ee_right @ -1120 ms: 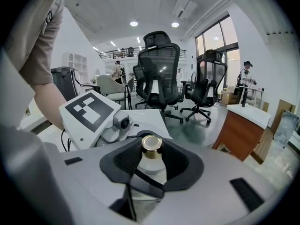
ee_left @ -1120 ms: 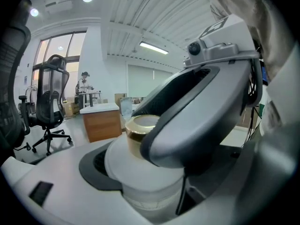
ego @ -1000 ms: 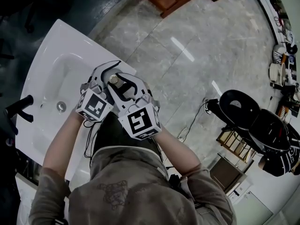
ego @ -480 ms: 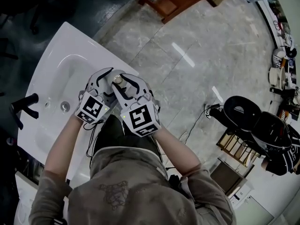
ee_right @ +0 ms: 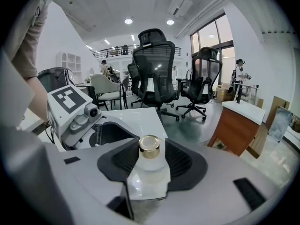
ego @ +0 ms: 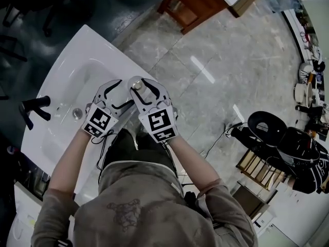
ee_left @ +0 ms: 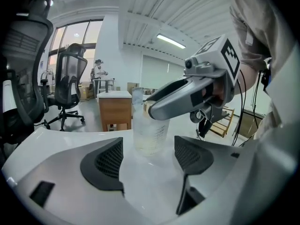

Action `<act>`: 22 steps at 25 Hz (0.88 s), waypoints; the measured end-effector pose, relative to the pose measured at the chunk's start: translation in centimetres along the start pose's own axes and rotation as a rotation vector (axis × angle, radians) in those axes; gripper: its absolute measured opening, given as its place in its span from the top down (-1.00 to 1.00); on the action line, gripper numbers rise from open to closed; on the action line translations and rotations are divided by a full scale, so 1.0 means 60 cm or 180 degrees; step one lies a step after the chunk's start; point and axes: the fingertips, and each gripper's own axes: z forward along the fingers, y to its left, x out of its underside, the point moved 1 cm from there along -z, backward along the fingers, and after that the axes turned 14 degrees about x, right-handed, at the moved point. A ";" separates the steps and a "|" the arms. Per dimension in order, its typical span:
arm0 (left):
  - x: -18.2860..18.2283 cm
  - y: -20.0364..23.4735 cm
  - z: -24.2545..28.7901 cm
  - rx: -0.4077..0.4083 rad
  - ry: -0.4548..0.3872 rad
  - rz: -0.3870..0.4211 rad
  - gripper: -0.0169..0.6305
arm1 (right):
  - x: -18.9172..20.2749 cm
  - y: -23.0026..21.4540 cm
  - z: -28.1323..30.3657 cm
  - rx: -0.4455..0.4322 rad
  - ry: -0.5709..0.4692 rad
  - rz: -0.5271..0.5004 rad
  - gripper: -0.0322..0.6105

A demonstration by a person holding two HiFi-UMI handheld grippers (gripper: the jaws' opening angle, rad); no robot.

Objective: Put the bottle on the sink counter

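A frosted bottle [ego: 137, 85] with a gold cap [ee_right: 150, 146] stands upright on the white sink counter [ego: 97, 45], near its right rim. My right gripper [ego: 140, 84] has a finger on each side of the bottle [ee_right: 149, 177]. Its jaws are opening and the dark pads [ee_right: 185, 161] look just clear of the bottle. My left gripper [ego: 123, 91] is open beside it with nothing between its fingers. In the left gripper view the bottle [ee_left: 149, 130] stands just beyond that gripper [ee_left: 149, 153], partly hidden by a right gripper finger [ee_left: 183, 97].
The sink basin [ego: 67, 96], with its drain [ego: 77, 113] and black faucet [ego: 33, 107], lies left of the grippers. The counter's edge drops to a grey tiled floor [ego: 221, 60]. A wooden cabinet [ego: 193, 1] and office chairs [ee_right: 157, 74] stand beyond.
The head view has shifted, so the sink sits higher and more to the right. Both grippers stay around the bottle, and the right gripper's fingers look slightly wider apart.
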 end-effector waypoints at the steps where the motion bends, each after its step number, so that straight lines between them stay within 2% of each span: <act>1: 0.001 0.000 -0.005 -0.0025 -0.0005 -0.0009 -0.09 | 0.001 0.000 0.001 0.0015 0.0004 0.0010 0.31; 7: 0.008 -0.004 -0.016 -0.0125 -0.0009 -0.0110 -0.09 | 0.005 0.004 -0.002 -0.0016 -0.0024 0.0027 0.28; 12: 0.007 0.000 -0.030 -0.0195 -0.0024 -0.0208 -0.09 | -0.021 0.006 -0.020 0.0004 -0.0135 0.0057 0.28; 18: -0.040 -0.024 -0.075 -0.0198 -0.0095 -0.0217 -0.08 | -0.076 -0.012 -0.073 0.0127 -0.0341 0.0181 0.27; 20: -0.063 -0.023 -0.095 -0.0328 -0.0152 -0.0144 0.02 | -0.093 -0.022 -0.089 0.0175 -0.0401 0.0221 0.27; 22: -0.087 -0.020 -0.118 -0.0517 -0.0216 -0.0008 0.37 | -0.106 -0.031 -0.103 0.0217 -0.0445 0.0286 0.28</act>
